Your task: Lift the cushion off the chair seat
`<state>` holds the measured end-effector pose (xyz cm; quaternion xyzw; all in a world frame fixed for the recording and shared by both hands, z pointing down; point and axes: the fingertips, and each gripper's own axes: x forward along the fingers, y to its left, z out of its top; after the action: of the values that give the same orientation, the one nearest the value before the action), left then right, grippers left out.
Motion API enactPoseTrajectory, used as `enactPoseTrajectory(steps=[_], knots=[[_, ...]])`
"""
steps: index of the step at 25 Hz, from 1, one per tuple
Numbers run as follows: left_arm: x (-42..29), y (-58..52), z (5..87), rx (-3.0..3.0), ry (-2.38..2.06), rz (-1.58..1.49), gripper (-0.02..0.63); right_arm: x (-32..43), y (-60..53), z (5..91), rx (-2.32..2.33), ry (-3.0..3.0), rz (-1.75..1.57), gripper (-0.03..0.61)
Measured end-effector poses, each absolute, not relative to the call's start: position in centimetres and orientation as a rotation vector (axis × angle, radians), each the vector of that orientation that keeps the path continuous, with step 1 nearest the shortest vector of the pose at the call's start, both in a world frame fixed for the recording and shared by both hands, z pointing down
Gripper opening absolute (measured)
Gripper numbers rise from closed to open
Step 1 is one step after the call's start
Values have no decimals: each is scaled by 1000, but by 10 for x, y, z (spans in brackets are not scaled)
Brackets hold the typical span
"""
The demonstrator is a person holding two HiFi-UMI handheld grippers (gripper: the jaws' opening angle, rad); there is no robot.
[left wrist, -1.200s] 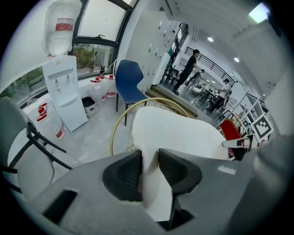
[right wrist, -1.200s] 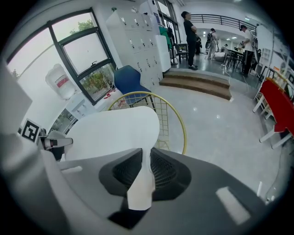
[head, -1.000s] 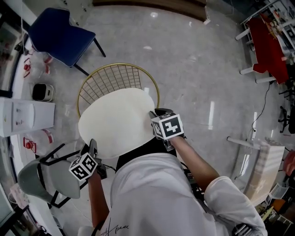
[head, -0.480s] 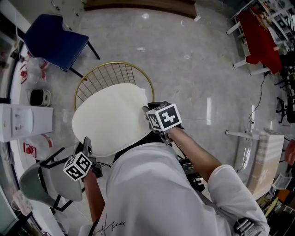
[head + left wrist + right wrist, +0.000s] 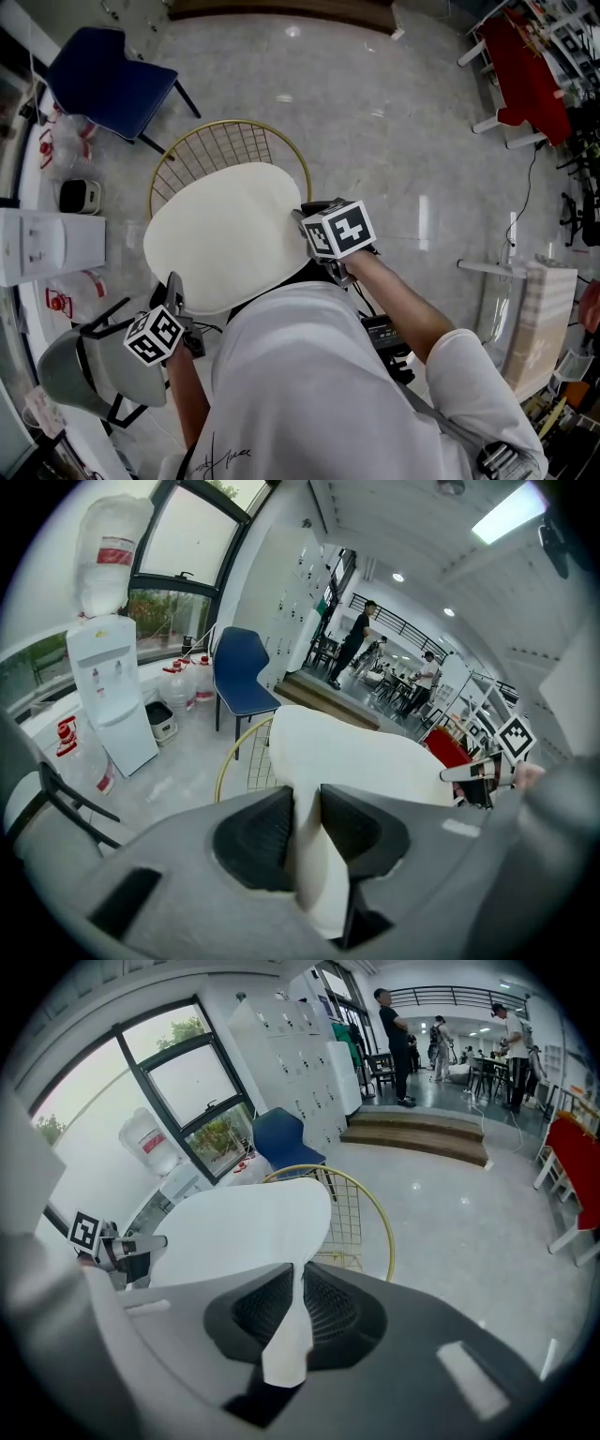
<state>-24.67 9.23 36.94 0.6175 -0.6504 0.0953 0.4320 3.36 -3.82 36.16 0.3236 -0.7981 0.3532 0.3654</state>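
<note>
Two edge grips: left gripper [image 5: 173, 289], right gripper [image 5: 303, 222] each clamped on cushion [image 5: 220, 234] rim. Cushion looks light, soft, thin; likely sags between holds.

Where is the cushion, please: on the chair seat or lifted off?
Lifted off, it seems: the left tool and right tool pinch the cushion, and the chair shows under its raised rim.

I see a blue chair [image 5: 108, 80] far off on the left. A white water cooler [image 5: 47, 246] stands at the left, with a grey chair [image 5: 80, 375] nearer to me. A red table [image 5: 525, 80] is far right.
</note>
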Motion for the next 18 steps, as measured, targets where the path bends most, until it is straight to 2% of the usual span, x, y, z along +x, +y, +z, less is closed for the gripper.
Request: enactPoseTrajectory(steps=[18], knots=[[-235, 101, 368, 1550, -1597, 231, 81, 46, -27, 363, 826, -2054, 927, 41]])
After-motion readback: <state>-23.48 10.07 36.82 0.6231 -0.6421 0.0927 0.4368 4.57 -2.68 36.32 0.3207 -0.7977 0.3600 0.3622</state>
